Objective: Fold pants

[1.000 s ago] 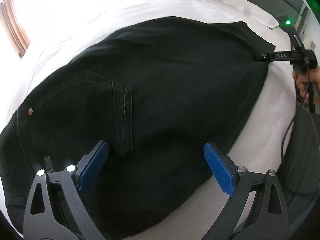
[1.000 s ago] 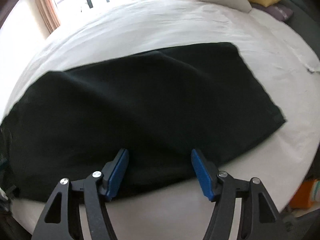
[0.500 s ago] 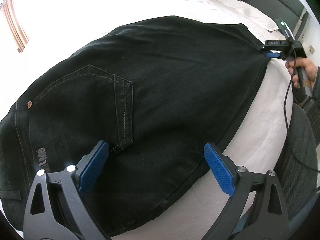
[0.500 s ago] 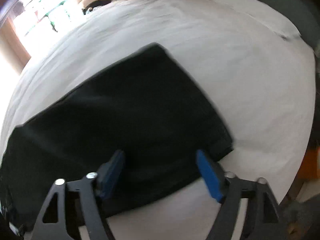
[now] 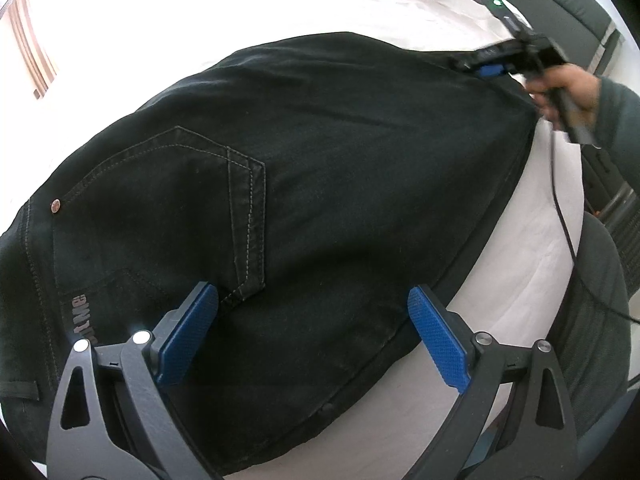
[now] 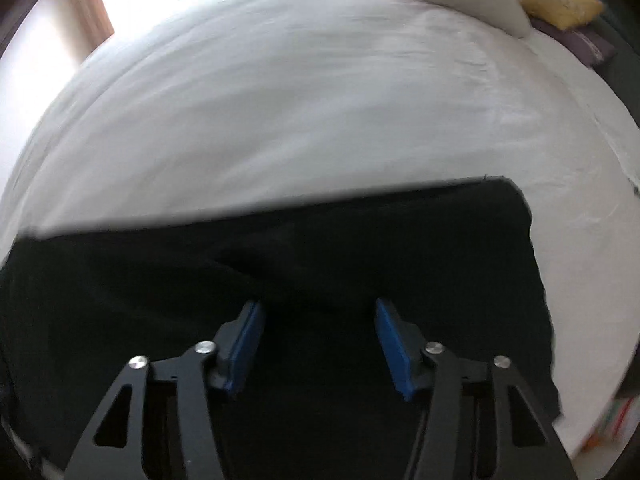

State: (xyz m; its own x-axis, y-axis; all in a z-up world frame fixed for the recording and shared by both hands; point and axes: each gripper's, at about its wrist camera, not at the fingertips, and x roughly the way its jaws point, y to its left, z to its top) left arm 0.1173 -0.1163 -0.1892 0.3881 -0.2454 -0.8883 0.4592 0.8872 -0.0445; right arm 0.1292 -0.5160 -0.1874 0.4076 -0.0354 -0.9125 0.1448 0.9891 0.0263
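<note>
Partly blurred, black pants (image 6: 280,280) run past frame edges.

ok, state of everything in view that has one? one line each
pants: black, lying flat on the bed, back pocket up, not yet folded across
left gripper: open, over the waist end, holding nothing
right gripper: jaws closing, over the leg end, cloth below them, not pinched
bed sheet: white, spread, slightly wrinkled
pillows: piled at the head of the bed
</note>
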